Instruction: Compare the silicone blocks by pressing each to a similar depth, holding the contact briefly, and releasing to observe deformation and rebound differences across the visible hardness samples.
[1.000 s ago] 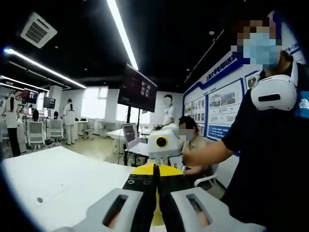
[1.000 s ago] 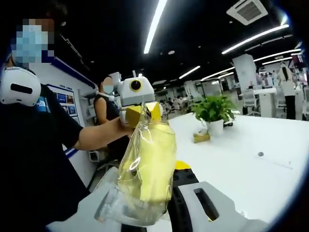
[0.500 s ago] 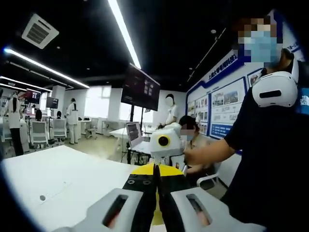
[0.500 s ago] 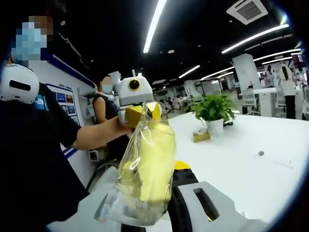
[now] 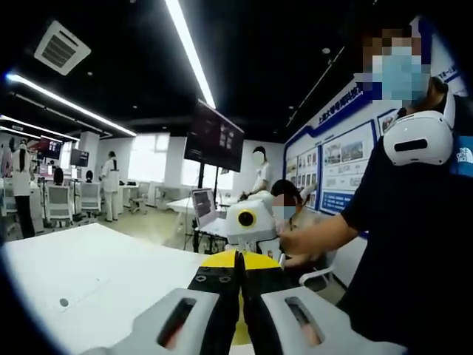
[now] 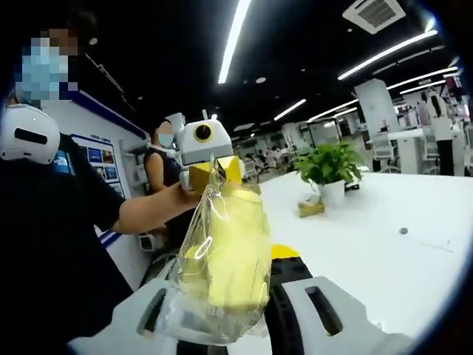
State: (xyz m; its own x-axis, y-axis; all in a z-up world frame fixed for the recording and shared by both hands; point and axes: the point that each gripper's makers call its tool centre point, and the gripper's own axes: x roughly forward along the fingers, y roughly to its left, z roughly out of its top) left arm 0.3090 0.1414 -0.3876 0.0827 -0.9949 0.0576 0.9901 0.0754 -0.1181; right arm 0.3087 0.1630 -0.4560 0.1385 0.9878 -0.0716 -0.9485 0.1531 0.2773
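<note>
The left gripper [image 5: 238, 277] is closed tight with nothing in it. The right gripper [image 6: 247, 296] squeezes a clear bag [image 6: 222, 259] of yellow blocks, high above the white table [image 6: 369, 251].

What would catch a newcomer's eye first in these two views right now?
In the right gripper view, a clear plastic bag of yellow blocks stands up from the right gripper, whose fingers are shut on it. Behind it, the left gripper is pinching the bag's top. A potted plant sits on the white table.
</note>
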